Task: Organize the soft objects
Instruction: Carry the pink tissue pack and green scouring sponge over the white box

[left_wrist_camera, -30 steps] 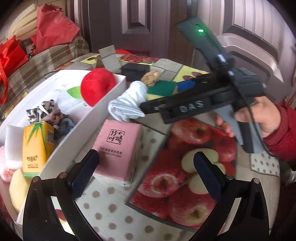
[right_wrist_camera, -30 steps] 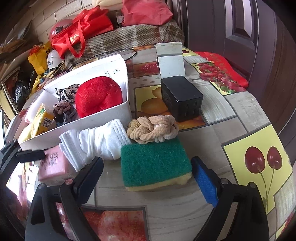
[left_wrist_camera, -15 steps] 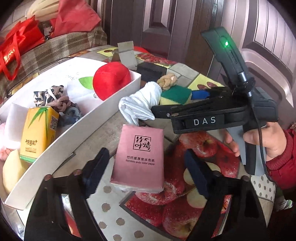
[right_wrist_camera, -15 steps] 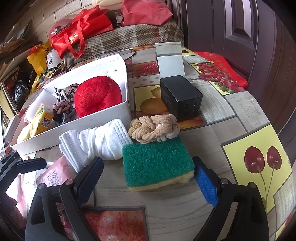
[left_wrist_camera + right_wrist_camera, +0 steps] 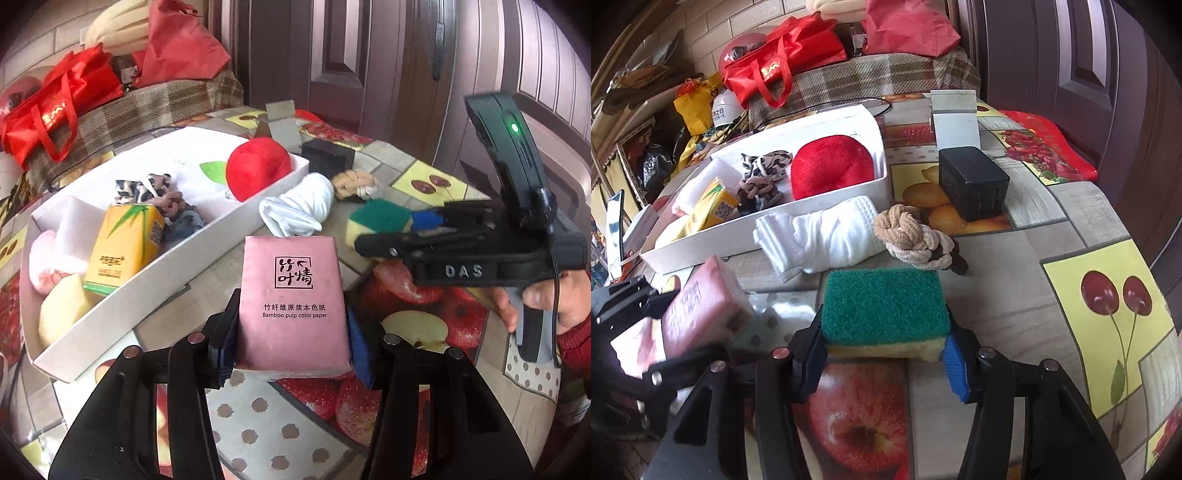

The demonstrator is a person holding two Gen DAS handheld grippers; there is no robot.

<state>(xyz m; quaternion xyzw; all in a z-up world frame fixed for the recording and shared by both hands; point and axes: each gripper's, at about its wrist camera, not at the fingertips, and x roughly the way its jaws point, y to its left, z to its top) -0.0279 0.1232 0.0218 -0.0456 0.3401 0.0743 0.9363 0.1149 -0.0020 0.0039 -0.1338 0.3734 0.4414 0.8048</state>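
Observation:
A pink tissue pack (image 5: 291, 291) stands tilted between the fingers of my left gripper (image 5: 293, 347). Its jaws are closing and both pads press the pack's sides. The pack (image 5: 701, 314) also shows at the lower left of the right wrist view. My right gripper (image 5: 884, 354) has a green and yellow sponge (image 5: 886, 302) between its fingers. Its jaws are closing too, with the pads against the sponge's ends. The sponge (image 5: 376, 218) lies on the fruit-print tablecloth. A rolled white cloth (image 5: 820, 236) and a beige braided scrunchie (image 5: 912, 236) lie just beyond it.
A white box (image 5: 207, 236) on the left holds a red plush (image 5: 256, 168), a yellow tissue pack (image 5: 125, 251), scrunchies and other soft things. A black block (image 5: 973, 181) and a small white card stand (image 5: 955, 118) sit behind. Red bags lie on a checked cushion beyond the table.
Both grippers' jaws have closed in from wide open, the left onto the pink tissue pack, the right onto the sponge. The left gripper came up to the pack, which now stands tilted.

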